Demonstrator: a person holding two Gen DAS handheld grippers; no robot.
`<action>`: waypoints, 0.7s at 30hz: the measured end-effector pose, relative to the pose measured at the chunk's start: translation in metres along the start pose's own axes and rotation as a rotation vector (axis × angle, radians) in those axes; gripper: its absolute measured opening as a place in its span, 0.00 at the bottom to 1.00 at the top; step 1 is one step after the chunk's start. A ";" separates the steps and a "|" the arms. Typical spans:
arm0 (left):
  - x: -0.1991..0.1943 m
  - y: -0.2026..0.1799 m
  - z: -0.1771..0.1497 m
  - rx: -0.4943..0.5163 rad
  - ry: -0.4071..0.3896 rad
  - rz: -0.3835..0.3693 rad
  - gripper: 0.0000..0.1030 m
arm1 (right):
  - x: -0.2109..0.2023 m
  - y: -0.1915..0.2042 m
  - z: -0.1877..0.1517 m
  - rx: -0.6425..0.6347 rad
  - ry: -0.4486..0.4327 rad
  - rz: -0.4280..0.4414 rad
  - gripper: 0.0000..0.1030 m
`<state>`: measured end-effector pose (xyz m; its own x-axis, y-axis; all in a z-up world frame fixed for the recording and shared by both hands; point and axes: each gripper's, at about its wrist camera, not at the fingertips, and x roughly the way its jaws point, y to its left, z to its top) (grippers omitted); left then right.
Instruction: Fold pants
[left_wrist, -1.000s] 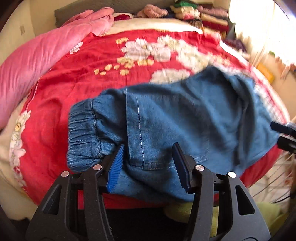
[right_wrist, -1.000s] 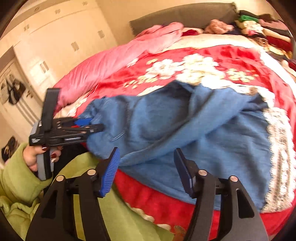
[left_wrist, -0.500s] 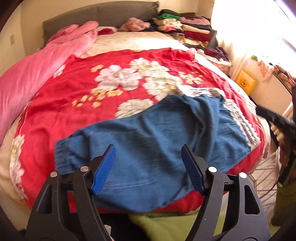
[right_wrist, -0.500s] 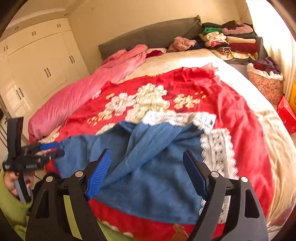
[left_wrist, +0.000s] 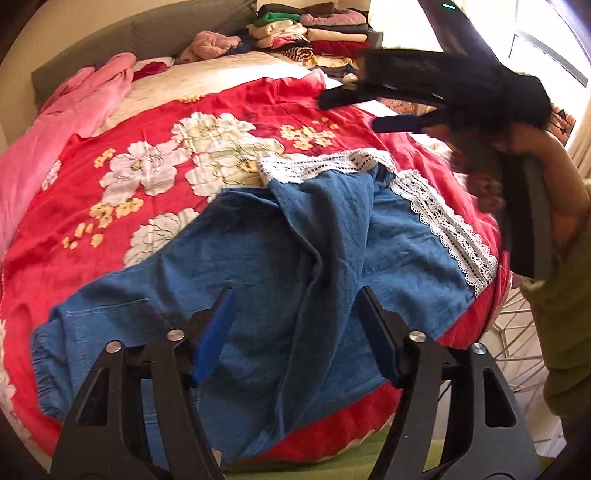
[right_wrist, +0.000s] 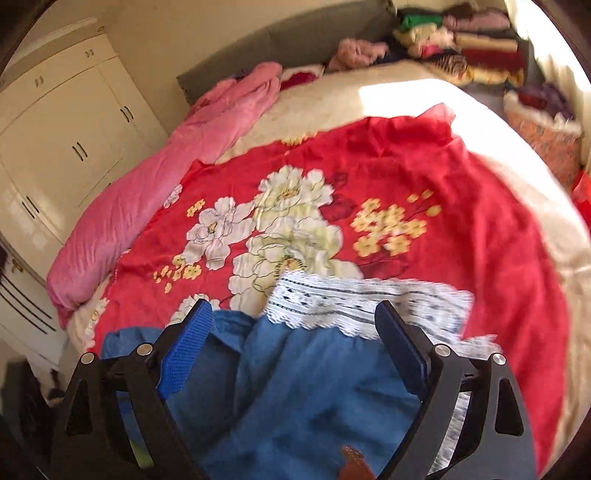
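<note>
Blue denim pants (left_wrist: 295, 258) with white lace trim (left_wrist: 443, 225) lie spread and creased on a red floral bedspread (left_wrist: 147, 129); an elastic cuff (left_wrist: 48, 369) sits at the left. My left gripper (left_wrist: 295, 295) hovers over the pants' near part, its jaws closing a little with no cloth pinched between them. Blurred at the upper right, my right gripper (left_wrist: 351, 112) is held in a hand. In the right wrist view it (right_wrist: 294, 308) hangs above the lace trim (right_wrist: 362, 302) end of the pants (right_wrist: 295, 387), jaws opening, nothing between them.
A pink duvet (left_wrist: 55, 140) lies along the bed's left side. Folded clothes (left_wrist: 314, 33) are stacked at the head. A white wardrobe (right_wrist: 55, 147) stands to the left, a clothes basket (right_wrist: 543, 122) to the right, and a wire basket (left_wrist: 517, 332) by the bed's near corner.
The pants' near edge lay between my left fingers; now they are clear of it. Both grippers have swung right and stand wider. The right one now hangs over the lace end.
</note>
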<state>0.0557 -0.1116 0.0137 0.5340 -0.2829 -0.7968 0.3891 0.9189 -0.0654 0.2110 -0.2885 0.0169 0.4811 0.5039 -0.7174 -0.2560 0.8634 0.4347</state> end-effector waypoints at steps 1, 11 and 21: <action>0.003 -0.001 0.000 -0.003 0.006 -0.004 0.53 | 0.014 0.000 0.004 0.015 0.030 -0.013 0.86; 0.030 -0.005 -0.002 0.025 0.039 -0.007 0.52 | 0.089 0.023 0.013 -0.003 0.102 -0.122 0.86; 0.046 0.000 -0.003 0.015 0.053 -0.048 0.52 | 0.081 0.002 0.010 -0.025 0.049 -0.113 0.12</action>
<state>0.0779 -0.1239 -0.0246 0.4746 -0.3110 -0.8234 0.4248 0.9003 -0.0951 0.2576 -0.2467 -0.0349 0.4665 0.4034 -0.7872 -0.2232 0.9148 0.3365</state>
